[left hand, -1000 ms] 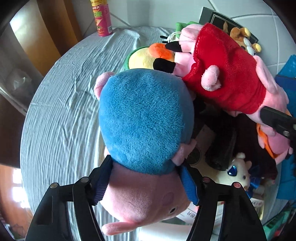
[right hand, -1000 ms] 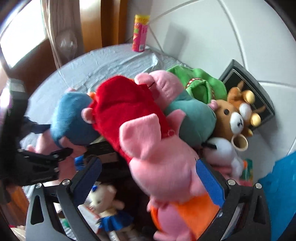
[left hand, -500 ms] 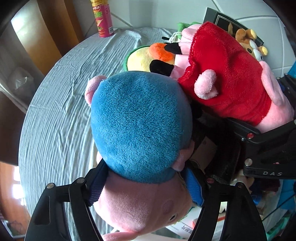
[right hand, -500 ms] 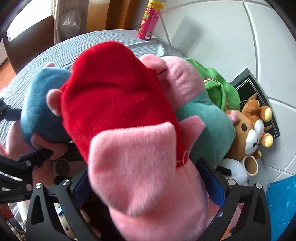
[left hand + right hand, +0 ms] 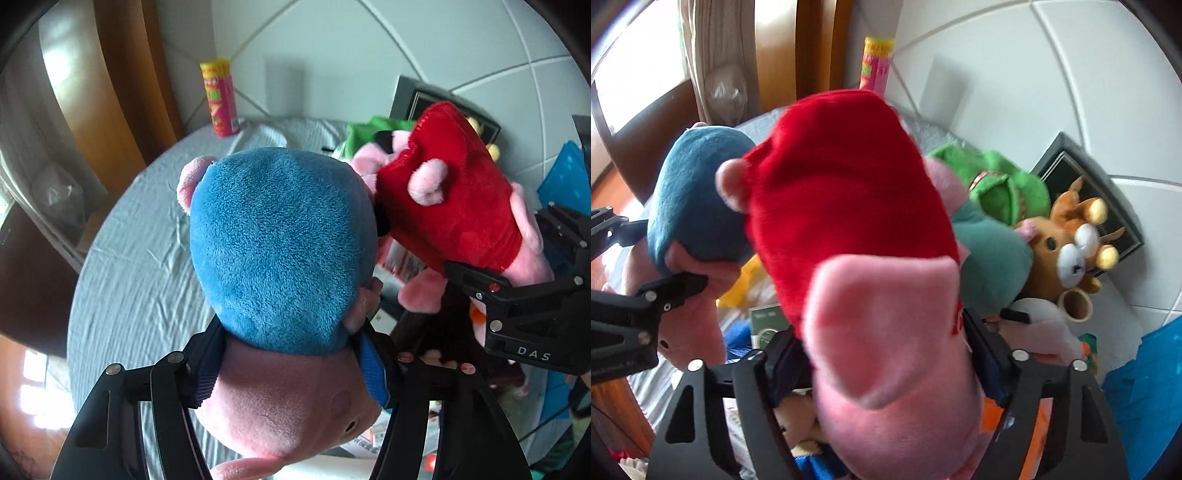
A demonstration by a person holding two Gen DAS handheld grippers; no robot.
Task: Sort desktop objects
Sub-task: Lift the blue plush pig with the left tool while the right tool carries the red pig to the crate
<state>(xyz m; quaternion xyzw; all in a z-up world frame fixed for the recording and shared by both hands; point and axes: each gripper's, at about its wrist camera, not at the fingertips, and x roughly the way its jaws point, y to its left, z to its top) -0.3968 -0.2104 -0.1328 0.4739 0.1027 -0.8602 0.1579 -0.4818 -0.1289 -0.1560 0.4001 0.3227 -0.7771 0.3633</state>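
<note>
My left gripper [image 5: 291,354] is shut on a pink pig plush in a blue shirt [image 5: 280,236], held above the grey cloth-covered table [image 5: 140,266]. My right gripper [image 5: 886,350] is shut on a pink pig plush in a red dress [image 5: 846,184], held up beside the blue one. The red plush also shows in the left wrist view [image 5: 454,199], with the right gripper [image 5: 524,310] at the right edge. The blue plush shows in the right wrist view [image 5: 698,192] at left.
A pile of plush toys lies at the table's back right: a green one [image 5: 1004,184], a teal-dressed pig [image 5: 993,266], a brown bear [image 5: 1067,247]. A red snack tube [image 5: 219,99] stands by the white wall. A dark box [image 5: 1086,177] leans behind the pile.
Both grippers have lifted and tilted up with their plush pigs; more wall shows now. The two pigs stay side by side.
</note>
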